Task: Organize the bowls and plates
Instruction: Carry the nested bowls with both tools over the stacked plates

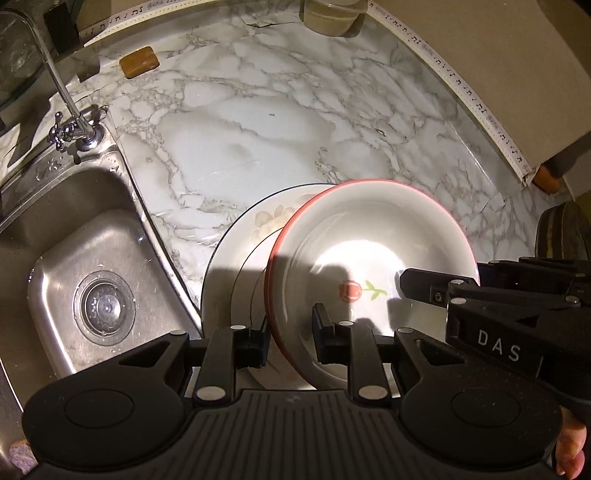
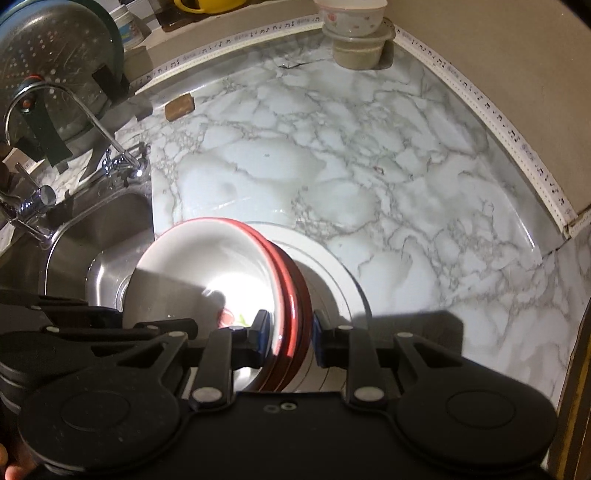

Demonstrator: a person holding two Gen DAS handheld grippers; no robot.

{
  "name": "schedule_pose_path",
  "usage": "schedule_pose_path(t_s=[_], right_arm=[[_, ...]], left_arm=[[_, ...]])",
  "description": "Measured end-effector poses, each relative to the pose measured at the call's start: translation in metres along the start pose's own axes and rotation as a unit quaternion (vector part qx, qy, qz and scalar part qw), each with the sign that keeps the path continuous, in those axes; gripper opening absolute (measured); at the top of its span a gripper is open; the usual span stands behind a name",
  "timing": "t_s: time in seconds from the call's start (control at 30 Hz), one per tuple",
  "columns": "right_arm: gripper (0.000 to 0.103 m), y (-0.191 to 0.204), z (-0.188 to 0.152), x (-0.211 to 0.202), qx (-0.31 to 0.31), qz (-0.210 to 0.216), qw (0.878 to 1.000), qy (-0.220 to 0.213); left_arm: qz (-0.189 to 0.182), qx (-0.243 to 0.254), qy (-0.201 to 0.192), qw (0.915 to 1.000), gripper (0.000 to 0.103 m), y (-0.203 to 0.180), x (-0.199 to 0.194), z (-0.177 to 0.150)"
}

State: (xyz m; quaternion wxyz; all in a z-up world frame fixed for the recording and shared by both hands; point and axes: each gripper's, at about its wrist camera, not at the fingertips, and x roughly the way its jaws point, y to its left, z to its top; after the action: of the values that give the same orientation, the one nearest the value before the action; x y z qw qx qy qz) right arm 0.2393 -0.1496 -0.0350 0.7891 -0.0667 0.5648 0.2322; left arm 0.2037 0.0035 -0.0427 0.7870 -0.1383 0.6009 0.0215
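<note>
A stack of red-rimmed bowls (image 1: 369,229), white inside with a red rose motif, hangs tilted between both grippers. My left gripper (image 1: 290,332) is shut on the stack's left rim, one finger inside and one outside. My right gripper (image 2: 290,332) is shut on the opposite rim, where the red outer walls of the stack (image 2: 291,295) show. Its fingers (image 1: 413,286) reach in from the right in the left wrist view. Below the stack lies a white plate (image 1: 229,266) with a thin dark rim and a faint floral print, also visible in the right wrist view as a white plate (image 2: 332,273). I cannot tell whether the stack touches it.
A steel sink (image 1: 74,258) with a tap (image 1: 70,110) lies to the left of the marble counter (image 1: 295,110). A brown block (image 1: 139,61) sits at the back left. A patterned bowl on a plastic tub (image 2: 354,22) stands at the back wall. A colander (image 2: 48,55) hangs over the sink.
</note>
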Motion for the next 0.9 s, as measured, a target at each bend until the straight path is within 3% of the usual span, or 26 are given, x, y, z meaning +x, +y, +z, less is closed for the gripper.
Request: schedule_pose_path(t_s=[0.23,0.9], right_arm=[[0.024,-0.002,-0.005,-0.002,0.001,0.010,1.000,0.013],[0.022,-0.010,-0.013,0.006,0.011,0.021,1.000,0.020]], left_arm=[[0.011,0.008,0.019,0.9997,0.021,-0.006,-0.003,-0.007],[0.025,0.037,0.013,0.9989,0.022,-0.013,-0.005,-0.009]])
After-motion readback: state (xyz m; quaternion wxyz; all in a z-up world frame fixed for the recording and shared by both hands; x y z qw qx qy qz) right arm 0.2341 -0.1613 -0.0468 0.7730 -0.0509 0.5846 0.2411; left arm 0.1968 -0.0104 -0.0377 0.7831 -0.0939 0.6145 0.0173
